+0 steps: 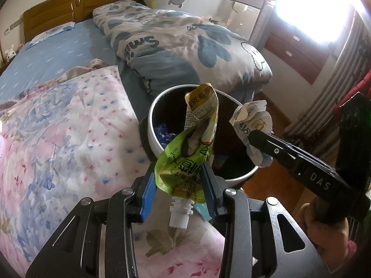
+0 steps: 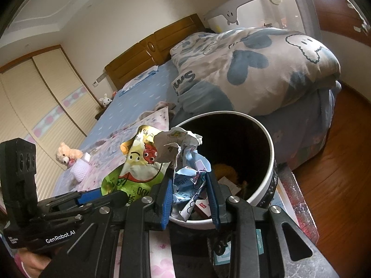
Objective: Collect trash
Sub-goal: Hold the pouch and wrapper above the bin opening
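Two grippers each clamp a piece of trash over the bin. Nearest in the left wrist view, the left gripper (image 1: 179, 185) pinches a green and yellow spouted pouch (image 1: 187, 153) between narrowly parted blue pads, its white spout hanging toward the camera. Just beyond, the right gripper (image 2: 190, 185) grips a crumpled paper wrapper (image 2: 185, 162) the same way. Both pieces hang above the rim of the white round bin (image 1: 153, 115), which stands against the bed (image 1: 58, 58) with scraps already inside.
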Available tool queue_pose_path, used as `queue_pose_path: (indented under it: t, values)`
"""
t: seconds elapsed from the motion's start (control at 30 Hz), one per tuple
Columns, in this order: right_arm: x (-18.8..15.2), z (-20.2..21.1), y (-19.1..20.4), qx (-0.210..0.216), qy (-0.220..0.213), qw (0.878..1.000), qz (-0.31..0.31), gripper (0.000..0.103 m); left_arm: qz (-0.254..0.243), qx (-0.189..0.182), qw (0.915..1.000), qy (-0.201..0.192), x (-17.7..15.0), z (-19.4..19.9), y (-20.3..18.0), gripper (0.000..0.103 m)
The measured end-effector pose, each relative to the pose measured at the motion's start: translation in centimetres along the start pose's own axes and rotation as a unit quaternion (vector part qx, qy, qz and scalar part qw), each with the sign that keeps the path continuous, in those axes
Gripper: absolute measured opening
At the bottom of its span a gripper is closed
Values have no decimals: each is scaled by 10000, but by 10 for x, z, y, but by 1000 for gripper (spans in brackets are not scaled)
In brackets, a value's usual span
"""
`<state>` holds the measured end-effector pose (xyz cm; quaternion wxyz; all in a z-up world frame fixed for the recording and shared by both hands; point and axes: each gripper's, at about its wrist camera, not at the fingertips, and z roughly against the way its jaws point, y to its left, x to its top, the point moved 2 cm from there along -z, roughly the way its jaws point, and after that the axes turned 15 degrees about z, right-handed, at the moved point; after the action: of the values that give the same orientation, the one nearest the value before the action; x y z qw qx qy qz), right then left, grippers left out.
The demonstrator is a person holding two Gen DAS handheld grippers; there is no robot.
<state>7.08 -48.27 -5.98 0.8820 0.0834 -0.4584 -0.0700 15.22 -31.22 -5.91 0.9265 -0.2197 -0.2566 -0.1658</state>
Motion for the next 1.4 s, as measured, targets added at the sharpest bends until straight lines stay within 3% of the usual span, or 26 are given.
queue_pose_path:
  t: [1.4]
  values:
    - [9, -25, -26, -107, 207, 9996, -126, 28, -100, -2, 9995, 299, 26, -38, -20, 35]
